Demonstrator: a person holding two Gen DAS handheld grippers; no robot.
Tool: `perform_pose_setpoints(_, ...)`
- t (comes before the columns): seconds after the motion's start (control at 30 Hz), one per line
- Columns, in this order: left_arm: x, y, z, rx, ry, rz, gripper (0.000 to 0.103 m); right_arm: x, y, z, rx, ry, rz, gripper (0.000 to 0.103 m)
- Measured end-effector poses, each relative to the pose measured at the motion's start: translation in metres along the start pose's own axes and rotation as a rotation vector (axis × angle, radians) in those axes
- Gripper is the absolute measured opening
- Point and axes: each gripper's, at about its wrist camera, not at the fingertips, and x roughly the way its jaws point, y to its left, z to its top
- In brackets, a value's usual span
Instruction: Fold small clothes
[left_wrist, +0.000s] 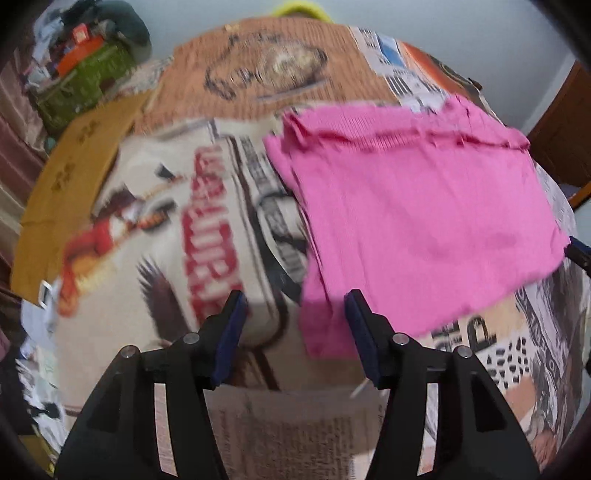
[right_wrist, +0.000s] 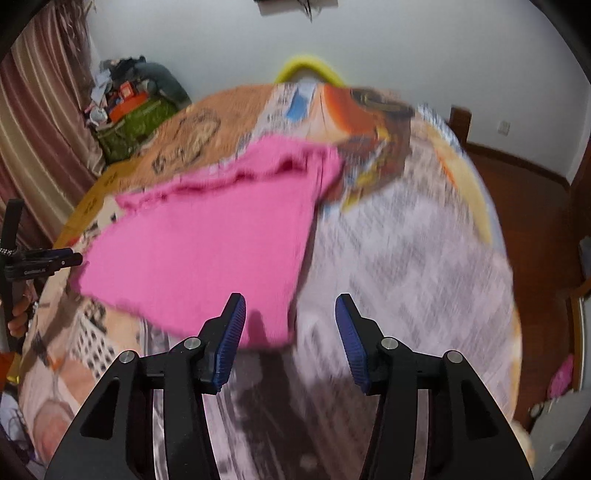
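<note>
- The table (right_wrist: 424, 258) is round and papered over with newspaper (left_wrist: 207, 221); its far rim curves close under the white wall (right_wrist: 406, 44).
- Right of the pink cloth (right_wrist: 207, 243), a wide stretch of bare newspaper runs to the table's right rim; past that rim lies brown floor (right_wrist: 524, 206).
- Left of the cloth, printed sheets and a tan cardboard sheet (left_wrist: 66, 184) cover the table out to its left rim, where striped curtains (right_wrist: 48, 122) hang close.
- A green basket (right_wrist: 133, 129) stands beyond the cloth at the far left, past the table's rim; it is heaped with orange boxes and crumpled items, too blurred to name.
- A yellow curved thing (right_wrist: 308, 68) rises behind the table's far rim.
- The cloth lies flat on the table, folded into a rough rectangle, its layered ribbed edge on the far side.
- The left gripper (left_wrist: 295, 314) hangs over the cloth's near left corner, jaws partly apart, nothing between them; the corner shows in the gap, and the pads do not press on it.
- The right gripper (right_wrist: 290, 317) hangs over the cloth's near right corner, jaws partly apart and empty; its left pad (right_wrist: 231, 339) overlaps the cloth's edge in view, its right pad is over newspaper.
</note>
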Motion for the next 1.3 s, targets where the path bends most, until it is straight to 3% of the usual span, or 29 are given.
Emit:
perform_pose_setpoints(0.03, 0.003, -0.002, -0.003, -0.004, 0.001, -0.004, 0.055, 0.003, 0.002, -0.002, 0.002, 0.005, 0.004, 0.047)
perform_pose_setpoints(0.1, 0.003, -0.007, -0.003, -0.003, -0.02, -0.014, 0.041, 0.005, 0.007, -0.004, -0.005, -0.01, 0.008, 0.047)
perform_pose_setpoints(0.17, 0.003, -0.011, -0.002, -0.01, -0.018, -0.037, 0.008, 0.009, 0.012, -0.001, -0.013, -0.007, 0.019, 0.046)
perform_pose_setpoints(0.2, 0.003, -0.014, 0.0, -0.013, -0.012, -0.05, 0.005, 0.01, 0.015, -0.001, -0.015, -0.006, 0.026, 0.038)
perform_pose_setpoints(0.23, 0.002, -0.017, 0.001, -0.008, -0.014, -0.039, 0.005, 0.014, 0.019, 0.001, -0.023, 0.006, 0.043, 0.019)
perform_pose_setpoints(0.27, 0.001, -0.019, 0.0, -0.002, -0.018, -0.028, 0.005, 0.016, 0.021, 0.0, -0.024, 0.018, 0.051, 0.01)
perform_pose_setpoints(0.3, -0.001, -0.021, -0.001, 0.008, -0.022, -0.021, 0.005, 0.017, 0.023, 0.0, -0.022, 0.021, 0.047, 0.008)
perform_pose_setpoints(0.53, -0.023, -0.013, -0.022, 0.005, -0.036, -0.05, 0.005, -0.01, 0.022, -0.023, -0.01, -0.035, 0.056, 0.006)
perform_pose_setpoints(0.73, -0.032, -0.006, -0.059, 0.0, -0.001, -0.081, 0.005, -0.023, 0.026, -0.054, -0.013, -0.008, 0.054, 0.006)
perform_pose_setpoints(0.9, -0.041, -0.001, -0.076, 0.023, 0.001, -0.012, 0.006, -0.026, 0.028, -0.071, -0.009, 0.043, 0.056, 0.008)
perform_pose_setpoints(1.0, -0.048, 0.005, -0.071, 0.037, -0.018, 0.05, 0.012, -0.032, 0.029, -0.068, -0.028, 0.021, -0.004, 0.008)
perform_pose_setpoints(1.07, -0.054, 0.01, -0.064, 0.028, -0.043, 0.048, 0.024, -0.037, 0.029, -0.061, -0.04, -0.001, -0.035, 0.009)
perform_pose_setpoints(1.17, -0.059, 0.007, -0.047, 0.029, -0.085, 0.042, 0.037, -0.041, 0.032, -0.045, -0.067, -0.042, -0.038, 0.019)
perform_pose_setpoints(1.2, -0.059, 0.004, -0.041, 0.036, -0.093, 0.041, 0.039, -0.04, 0.034, -0.041, -0.076, -0.052, -0.039, 0.024)
perform_pose_setpoints(1.3, -0.051, -0.009, -0.022, 0.059, -0.109, 0.047, 0.04, -0.03, 0.043, -0.03, -0.112, -0.064, -0.03, 0.025)
